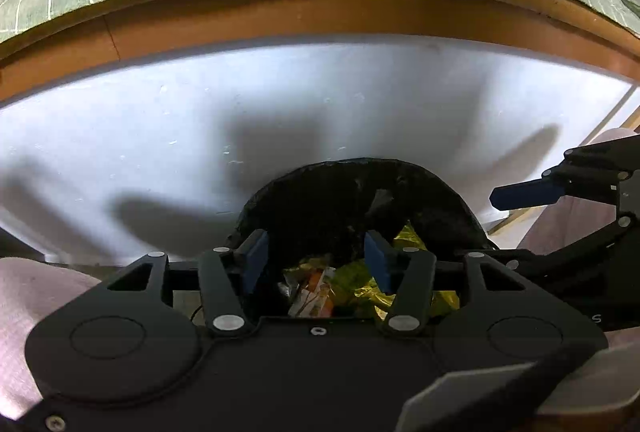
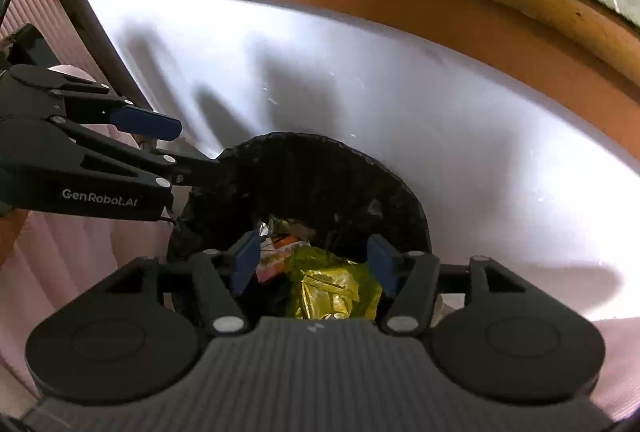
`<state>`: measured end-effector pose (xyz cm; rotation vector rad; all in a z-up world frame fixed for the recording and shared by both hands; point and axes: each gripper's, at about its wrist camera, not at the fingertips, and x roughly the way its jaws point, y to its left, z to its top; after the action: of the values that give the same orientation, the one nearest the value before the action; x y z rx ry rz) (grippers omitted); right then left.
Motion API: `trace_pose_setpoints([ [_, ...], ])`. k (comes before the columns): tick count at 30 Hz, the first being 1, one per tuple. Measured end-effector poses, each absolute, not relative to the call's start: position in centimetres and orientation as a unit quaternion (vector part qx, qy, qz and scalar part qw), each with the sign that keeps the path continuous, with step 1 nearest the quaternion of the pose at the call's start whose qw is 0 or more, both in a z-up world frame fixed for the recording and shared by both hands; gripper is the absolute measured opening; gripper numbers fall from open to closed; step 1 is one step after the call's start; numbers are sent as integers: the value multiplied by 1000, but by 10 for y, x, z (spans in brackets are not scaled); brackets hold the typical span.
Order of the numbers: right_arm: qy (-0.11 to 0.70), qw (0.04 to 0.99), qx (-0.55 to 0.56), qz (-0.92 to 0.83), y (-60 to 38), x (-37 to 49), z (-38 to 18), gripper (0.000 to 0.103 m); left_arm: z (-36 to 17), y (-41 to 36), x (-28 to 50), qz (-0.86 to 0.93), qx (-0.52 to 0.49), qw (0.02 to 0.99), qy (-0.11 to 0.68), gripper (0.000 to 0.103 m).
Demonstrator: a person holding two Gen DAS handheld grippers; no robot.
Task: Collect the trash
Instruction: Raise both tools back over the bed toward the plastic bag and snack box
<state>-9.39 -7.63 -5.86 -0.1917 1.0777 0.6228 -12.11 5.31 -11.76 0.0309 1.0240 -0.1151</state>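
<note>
Item: my left claw (image 1: 316,256) and right claw (image 2: 316,258), both apart, empty, above the black-lined bin (image 2: 360,183). Contents: yellow wrapper (image 2: 332,292), orange packet (image 1: 314,292) (crumpled).

Glossy foil wrapper (image 2: 326,292) (crinkled); matt-black bin liner (image 2: 320,171)

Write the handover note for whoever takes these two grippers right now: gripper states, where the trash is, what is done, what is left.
Left gripper: open, empty, above the bin.
Right gripper: open, empty, above the bin too.
Black-lined trash bin stands against the white bed base.
Done: yellow wrapper and orange-white packet lie inside the bin.
Left: no other trash shows in either view; look around before stopping.
</note>
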Motion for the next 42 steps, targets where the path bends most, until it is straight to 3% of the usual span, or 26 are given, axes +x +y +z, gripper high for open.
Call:
trace_pose_setpoints([
  [27, 361, 883, -66, 291, -117, -103, 52, 84, 10, 66, -153, -81, 11, 932, 352, 58],
  [35, 324, 906, -65, 265, -121, -75, 75, 84, 41, 88, -125, -34, -10, 953, 302, 59],
  [42, 298, 922, -77, 237, -123, -41, 85, 88, 63, 111, -85, 12, -26, 965, 259, 68],
])
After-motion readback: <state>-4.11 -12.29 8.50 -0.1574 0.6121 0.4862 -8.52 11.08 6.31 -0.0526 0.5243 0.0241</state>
